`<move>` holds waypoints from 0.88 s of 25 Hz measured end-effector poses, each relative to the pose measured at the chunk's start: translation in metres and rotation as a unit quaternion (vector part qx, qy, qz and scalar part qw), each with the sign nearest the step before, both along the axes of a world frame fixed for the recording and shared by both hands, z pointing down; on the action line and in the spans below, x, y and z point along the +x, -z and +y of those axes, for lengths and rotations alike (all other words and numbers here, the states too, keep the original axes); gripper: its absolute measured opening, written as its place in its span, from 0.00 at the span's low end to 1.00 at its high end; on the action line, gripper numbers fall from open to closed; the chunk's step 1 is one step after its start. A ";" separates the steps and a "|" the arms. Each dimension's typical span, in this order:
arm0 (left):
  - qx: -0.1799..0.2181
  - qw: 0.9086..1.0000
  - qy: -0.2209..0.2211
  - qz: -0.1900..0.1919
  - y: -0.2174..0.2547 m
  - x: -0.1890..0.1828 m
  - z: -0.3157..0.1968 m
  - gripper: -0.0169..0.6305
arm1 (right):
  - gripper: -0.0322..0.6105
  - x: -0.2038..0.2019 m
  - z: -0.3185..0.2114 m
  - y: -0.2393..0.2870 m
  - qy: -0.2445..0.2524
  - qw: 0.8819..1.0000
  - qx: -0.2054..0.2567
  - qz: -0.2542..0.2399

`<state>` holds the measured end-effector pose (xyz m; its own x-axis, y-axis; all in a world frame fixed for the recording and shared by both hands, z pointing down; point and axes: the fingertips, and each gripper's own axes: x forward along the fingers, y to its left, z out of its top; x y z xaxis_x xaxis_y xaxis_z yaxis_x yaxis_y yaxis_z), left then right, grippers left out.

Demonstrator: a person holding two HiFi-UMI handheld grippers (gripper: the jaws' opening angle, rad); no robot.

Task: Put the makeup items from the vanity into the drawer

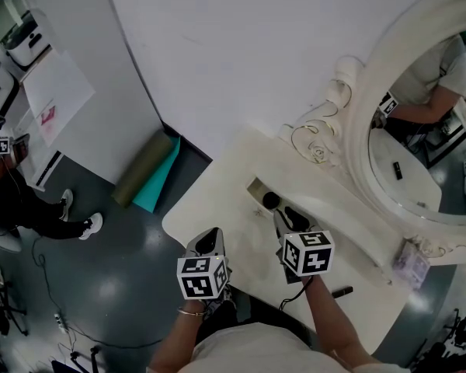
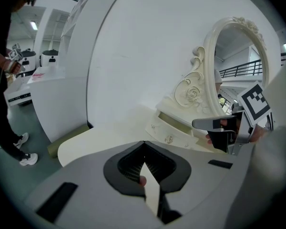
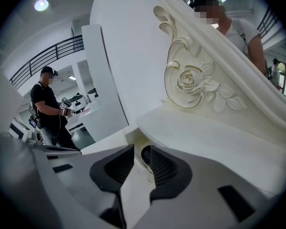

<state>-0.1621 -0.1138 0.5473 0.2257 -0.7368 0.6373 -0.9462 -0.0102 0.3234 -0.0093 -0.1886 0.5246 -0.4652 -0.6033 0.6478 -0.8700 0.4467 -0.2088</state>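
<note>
White vanity table [image 1: 210, 204] with oval mirror [image 1: 419, 169] at the back, small drawer [image 1: 258, 189] open at the mirror base. Right gripper [image 3: 137, 150] sits right at the drawer mouth, jaws apart with nothing between them, only drawer edge and table showing through the gap. Left gripper [image 2: 144, 147] hangs over the near table edge, jaws together at the tips and empty, well apart from the drawer. A dark round item [image 1: 271, 200] is already inside the drawer, just ahead of the right jaws; looks like a drop-off done, so that one counts as placed. Left on the table: a pale packet [image 1: 410, 263] under the mirror frame and a thin black stick [image 1: 342, 292] beside the right forearm, both near the right side. Next move, as I judge it: back the right gripper straight out so the jaws don't clip the drawer wall or drag the round item out. Then go for the black stick, jaws wide, coming in low and across its length, closing at its middle so it doesn't roll or pivot. Keep the left gripper clear, or use it to steady the drawer.
</note>
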 end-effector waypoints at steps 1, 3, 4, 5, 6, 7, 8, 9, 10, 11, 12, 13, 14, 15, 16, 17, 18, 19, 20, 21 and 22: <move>0.001 1.000 -0.001 0.000 0.001 0.001 0.002 0.04 | 0.22 0.001 0.002 0.002 -0.002 1.000 0.002 0.000; 0.004 1.000 -0.003 0.000 0.002 0.003 0.004 0.04 | 0.22 0.005 0.005 0.005 -0.005 1.000 0.007 0.000; 0.006 1.000 -0.004 -0.001 0.003 0.004 0.006 0.04 | 0.22 0.007 0.007 0.006 -0.007 1.000 0.009 0.000; 0.007 1.000 -0.005 -0.001 0.004 0.005 0.007 0.04 | 0.22 0.009 0.009 0.007 -0.009 1.000 0.010 0.001; 0.009 1.000 -0.006 -0.001 0.005 0.006 0.009 0.04 | 0.22 0.011 0.011 0.009 -0.011 1.000 0.012 0.002; 0.010 1.000 -0.007 -0.001 0.006 0.007 0.011 0.04 | 0.21 0.014 0.013 0.010 -0.013 1.000 0.013 0.003; 0.012 1.000 -0.009 -0.001 0.008 0.009 0.013 0.04 | 0.20 0.016 0.016 0.011 -0.015 1.000 0.015 0.004; 0.013 1.000 -0.010 -0.001 0.009 0.011 0.014 0.04 | 0.19 0.019 0.018 0.012 -0.018 1.000 0.016 0.005; 0.014 1.000 -0.012 -0.001 0.011 0.013 0.016 0.04 | 0.19 0.022 0.021 0.013 -0.020 1.000 0.017 0.006; 0.017 1.000 -0.014 -0.002 0.012 0.015 0.017 0.04 | 0.18 0.024 0.024 0.014 -0.022 1.000 0.017 0.007; 0.020 1.000 -0.016 -0.002 0.014 0.016 0.018 0.04 | 0.18 0.027 0.026 0.015 -0.025 0.999 0.018 0.007; 0.022 1.000 -0.018 -0.002 0.015 0.018 0.019 0.04 | 0.17 0.029 0.029 0.016 -0.027 0.999 0.019 0.007; 0.025 0.999 -0.020 -0.002 0.017 0.020 0.020 0.04 | 0.17 0.032 0.031 0.016 -0.030 0.999 0.021 0.006; 0.026 0.999 -0.022 -0.002 0.017 0.022 0.021 0.04 | 0.17 0.034 0.034 0.017 -0.033 0.999 0.022 0.006; 0.027 0.999 -0.024 -0.002 0.018 0.023 0.022 0.04 | 0.17 0.036 0.037 0.018 -0.036 0.999 0.024 0.005; 0.029 0.999 -0.026 -0.002 0.019 0.026 0.024 0.04 | 0.17 0.039 0.040 0.019 -0.039 0.999 0.025 0.005; 0.030 0.999 -0.029 -0.002 0.019 0.028 0.025 0.04 | 0.16 0.042 0.043 0.020 -0.043 0.999 0.026 0.005; 0.031 0.999 -0.033 -0.001 0.020 0.030 0.027 0.04 | 0.16 0.045 0.046 0.021 -0.048 0.998 0.027 0.005; 0.032 0.999 -0.036 -0.001 0.021 0.033 0.028 0.04 | 0.15 0.048 0.049 0.021 -0.052 0.998 0.027 0.006; 0.034 0.999 -0.040 -0.001 0.022 0.036 0.029 0.04 | 0.15 0.051 0.053 0.022 -0.056 0.998 0.027 0.006; 0.036 0.998 -0.044 -0.001 0.023 0.038 0.030 0.04 | 0.14 0.054 0.057 0.022 -0.060 0.998 0.026 0.006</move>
<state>-0.1236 -0.0838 0.5242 0.2908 -0.7573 0.5848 -0.9413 -0.1168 0.3167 0.0444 -0.1318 0.5026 -0.3797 -0.6874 0.6191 -0.9202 0.3495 -0.1764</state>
